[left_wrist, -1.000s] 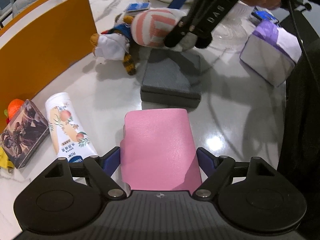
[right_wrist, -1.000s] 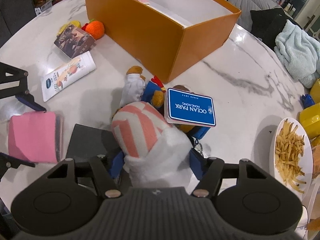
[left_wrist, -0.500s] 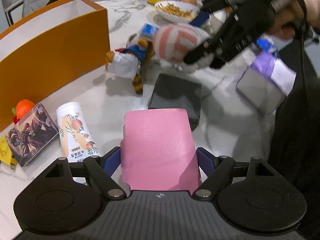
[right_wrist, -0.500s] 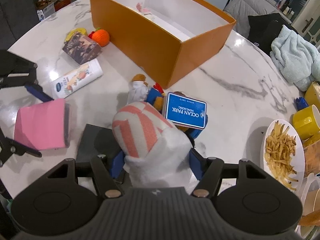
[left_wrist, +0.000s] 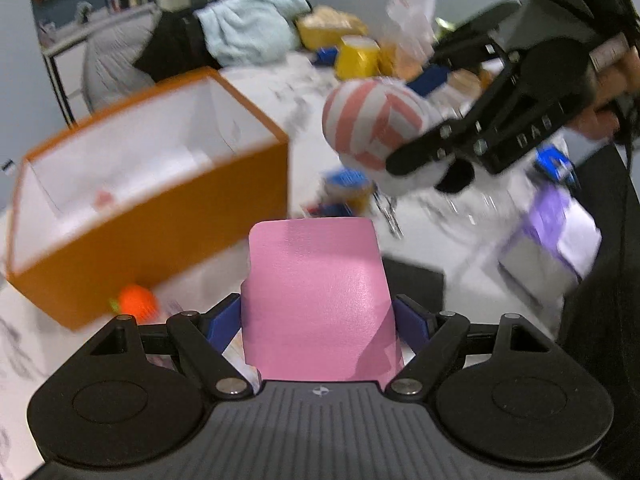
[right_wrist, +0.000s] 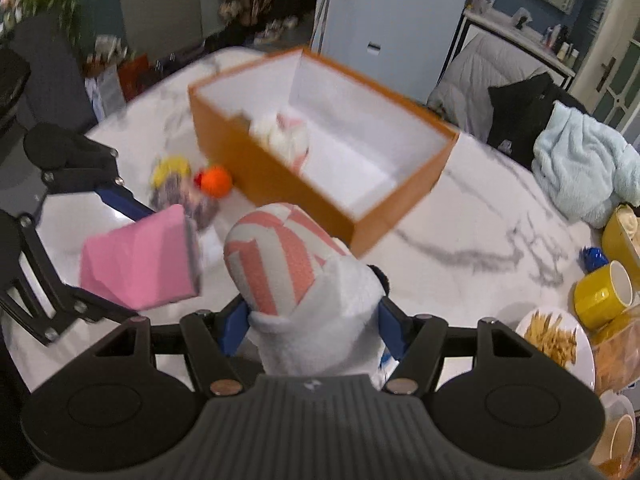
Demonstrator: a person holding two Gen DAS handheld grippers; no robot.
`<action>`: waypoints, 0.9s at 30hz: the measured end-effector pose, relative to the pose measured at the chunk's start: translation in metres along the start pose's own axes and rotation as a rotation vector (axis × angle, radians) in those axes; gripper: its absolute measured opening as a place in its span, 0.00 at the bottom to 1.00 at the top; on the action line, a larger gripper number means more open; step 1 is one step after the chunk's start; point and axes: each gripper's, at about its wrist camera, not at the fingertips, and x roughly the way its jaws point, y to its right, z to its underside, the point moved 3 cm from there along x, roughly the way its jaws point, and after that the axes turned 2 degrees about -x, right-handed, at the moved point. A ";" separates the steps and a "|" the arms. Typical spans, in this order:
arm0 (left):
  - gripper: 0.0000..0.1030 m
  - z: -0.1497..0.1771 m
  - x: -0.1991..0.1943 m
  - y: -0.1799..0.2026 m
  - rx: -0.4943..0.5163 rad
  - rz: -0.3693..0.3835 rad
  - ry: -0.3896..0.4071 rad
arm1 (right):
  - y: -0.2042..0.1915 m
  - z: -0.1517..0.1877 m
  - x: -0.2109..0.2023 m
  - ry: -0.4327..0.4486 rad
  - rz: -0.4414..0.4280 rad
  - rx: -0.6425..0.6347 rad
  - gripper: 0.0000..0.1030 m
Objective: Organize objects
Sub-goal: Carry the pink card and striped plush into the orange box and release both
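Observation:
My left gripper (left_wrist: 318,320) is shut on a pink wallet (left_wrist: 316,296) and holds it above the table; it also shows in the right wrist view (right_wrist: 140,258). My right gripper (right_wrist: 312,320) is shut on a white plush toy with a pink-striped head (right_wrist: 288,268), held in the air; the toy also shows in the left wrist view (left_wrist: 372,124). The open orange box (right_wrist: 400,196) with a white inside stands ahead of both grippers and holds a white and pink plush (right_wrist: 286,136). It appears in the left wrist view (left_wrist: 160,216) at left.
An orange toy (right_wrist: 216,180), a yellow toy (right_wrist: 172,166) and a small dark box (right_wrist: 180,196) lie beside the orange box. A dark grey case (left_wrist: 416,284) and a purple and white pack (left_wrist: 552,236) lie on the marble table. A plate of fries (right_wrist: 556,340) and yellow cups (right_wrist: 604,292) stand at right.
Both grippers have risen from the table with their loads and tilted toward the orange box. The striped plush has left the table, and the box's inside now shows.

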 end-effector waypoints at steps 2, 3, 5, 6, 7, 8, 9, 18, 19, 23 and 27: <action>0.91 -0.015 -0.006 -0.010 -0.019 -0.034 0.033 | 0.004 -0.015 -0.004 0.032 0.005 0.020 0.66; 0.92 -0.023 -0.009 -0.015 -0.024 -0.046 0.048 | 0.006 -0.024 -0.006 0.050 0.010 0.029 0.66; 0.91 -0.038 -0.010 -0.027 -0.054 -0.068 0.080 | 0.011 -0.041 -0.009 0.081 0.023 0.048 0.66; 0.92 -0.045 -0.011 -0.033 -0.072 -0.074 0.093 | 0.014 -0.048 -0.009 0.094 0.029 0.057 0.66; 0.92 -0.053 -0.011 -0.041 -0.088 -0.084 0.107 | 0.017 -0.056 -0.009 0.106 0.037 0.069 0.66; 0.91 -0.059 -0.008 -0.043 -0.093 -0.097 0.117 | 0.020 -0.065 -0.007 0.117 0.046 0.086 0.66; 0.92 -0.066 -0.007 -0.047 -0.091 -0.115 0.126 | 0.023 -0.072 -0.007 0.125 0.050 0.098 0.66; 0.91 -0.101 0.018 -0.082 -0.110 -0.233 0.149 | 0.055 -0.121 0.031 0.150 0.087 0.294 0.66; 0.91 -0.102 0.021 -0.087 -0.123 -0.239 0.153 | 0.059 -0.123 0.036 0.151 0.083 0.327 0.66; 0.91 -0.103 0.035 -0.105 -0.193 -0.244 0.150 | 0.073 -0.127 0.058 0.148 0.060 0.464 0.66; 0.91 -0.096 0.054 -0.112 -0.208 -0.268 0.114 | 0.079 -0.124 0.087 0.111 0.054 0.567 0.66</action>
